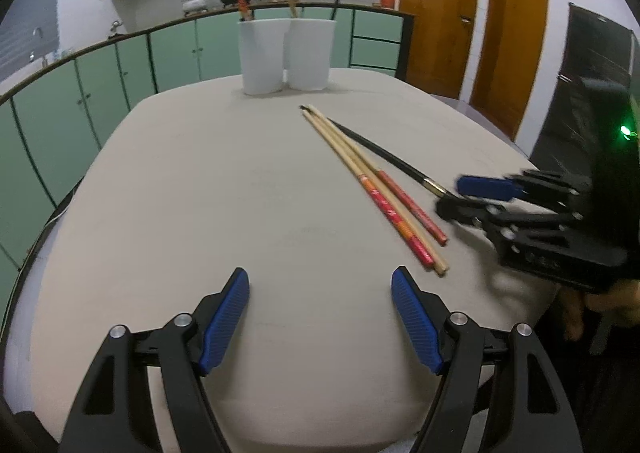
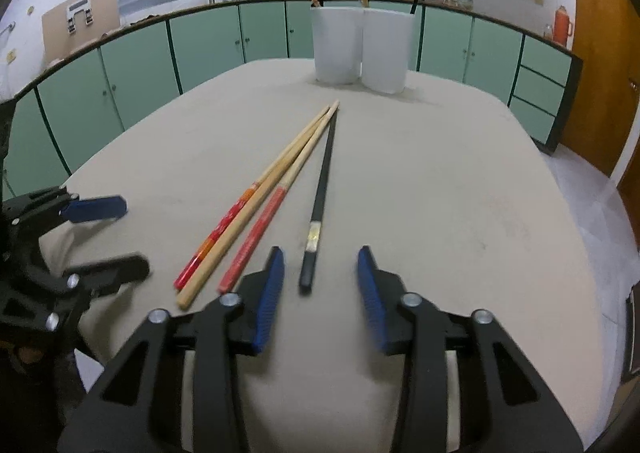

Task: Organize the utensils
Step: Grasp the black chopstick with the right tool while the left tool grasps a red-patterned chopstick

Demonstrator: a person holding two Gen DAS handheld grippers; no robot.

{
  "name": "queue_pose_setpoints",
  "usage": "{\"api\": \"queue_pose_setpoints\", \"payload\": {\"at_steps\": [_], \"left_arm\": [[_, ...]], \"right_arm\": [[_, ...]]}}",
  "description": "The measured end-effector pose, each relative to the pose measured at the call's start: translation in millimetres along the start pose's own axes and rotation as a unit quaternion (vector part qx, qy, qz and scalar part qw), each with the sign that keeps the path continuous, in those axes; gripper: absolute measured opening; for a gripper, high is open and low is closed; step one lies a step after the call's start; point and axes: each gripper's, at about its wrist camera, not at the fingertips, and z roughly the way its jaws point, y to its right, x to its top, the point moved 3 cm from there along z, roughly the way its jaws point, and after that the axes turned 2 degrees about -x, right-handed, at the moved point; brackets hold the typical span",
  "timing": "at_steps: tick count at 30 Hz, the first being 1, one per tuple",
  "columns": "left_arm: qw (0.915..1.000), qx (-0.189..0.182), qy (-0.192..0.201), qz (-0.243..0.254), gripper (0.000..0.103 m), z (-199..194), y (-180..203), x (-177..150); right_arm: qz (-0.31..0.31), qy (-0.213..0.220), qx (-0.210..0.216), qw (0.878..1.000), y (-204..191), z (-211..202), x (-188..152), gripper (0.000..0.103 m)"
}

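Observation:
Several chopsticks lie on the beige table: a plain wooden one (image 2: 256,209), two wooden ones with red ends (image 2: 248,249), and a black one (image 2: 320,197). They also show in the left wrist view (image 1: 372,185). My right gripper (image 2: 320,281) is open, its jaws on either side of the black chopstick's near end. My left gripper (image 1: 320,313) is open and empty over bare table, left of the chopsticks. Two white holders (image 1: 264,57) (image 1: 310,53) stand at the table's far edge with red, wooden and black chopsticks upright in them.
The table (image 1: 180,193) ends close behind the holders and to the right. Green kitchen cabinets (image 1: 100,81) run along the far side, wooden doors (image 1: 508,37) at the right. The right gripper shows in the left wrist view (image 1: 472,197), the left gripper in the right wrist view (image 2: 108,237).

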Motion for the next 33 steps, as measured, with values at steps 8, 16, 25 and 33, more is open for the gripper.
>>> {"api": "queue_pose_setpoints", "payload": {"at_steps": [8,16,25,33], "left_arm": [[0.9994,-0.015,-0.001,0.031,0.073,7,23,3],[0.9989,0.008,0.002,0.046,0.075,16,38,9],[0.9991,0.04,0.007,-0.008,0.07,17,8,13],[0.9982,0.045,0.04,-0.005,0.006,26,10,20]], "right_arm": [[0.078,-0.005,-0.034,0.996,37,-19,-18,0.006],[0.085,-0.003,-0.033,0.996,36,-18,-19,0.009],[0.078,0.0,-0.031,0.996,24,-18,-16,0.01],[0.071,0.007,-0.053,0.996,15,-15,-15,0.009]]}}
